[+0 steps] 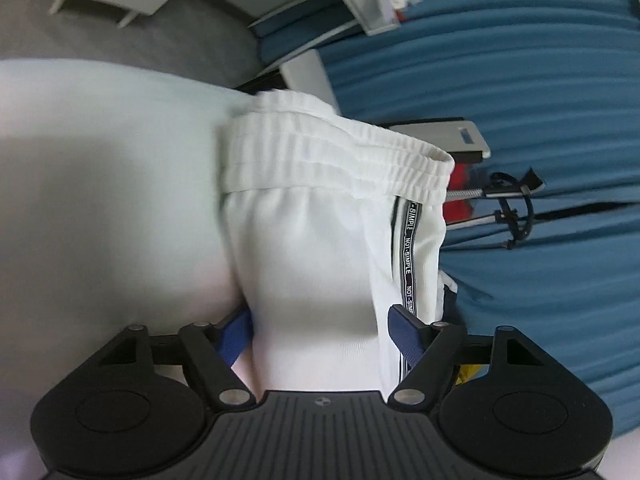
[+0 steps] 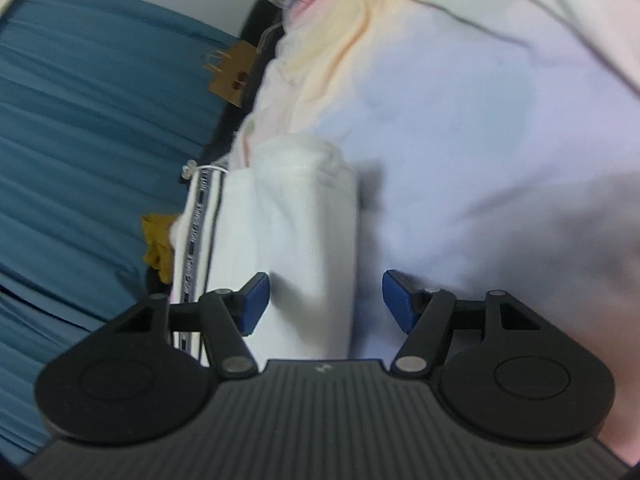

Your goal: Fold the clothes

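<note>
While I look through the left wrist camera, the folded white track trousers with an elastic waistband and a black lettered side stripe (image 1: 320, 240) lie on the pale white sheet-covered surface (image 1: 100, 200), their long axis running from 6 o'clock at my fingers up to the waistband at 12 o'clock, the stripe along the 3 o'clock edge. My left gripper (image 1: 320, 326) has its blue-padded fingers (image 1: 404, 330) spread to either side of the bundle's near end; the cloth fills the gap, but I cannot tell whether the pads press it or merely flank it. A pleated blue curtain (image 1: 540, 80) hangs beyond the 3 o'clock side. Through the right wrist camera, the same trousers (image 2: 280, 220) run from 6 o'clock away to 12 o'clock, with the stripe now on the 9 o'clock edge. My right gripper (image 2: 322, 304) stands spread, its 9 o'clock pad (image 2: 252, 304) touching the cloth and the other clear of it over the sheet, so the bundle sits off-centre toward 9 o'clock. Both hands look equally near, one at each end. I judge the bundle could be mid-fold or already folded and being shifted.
</note>
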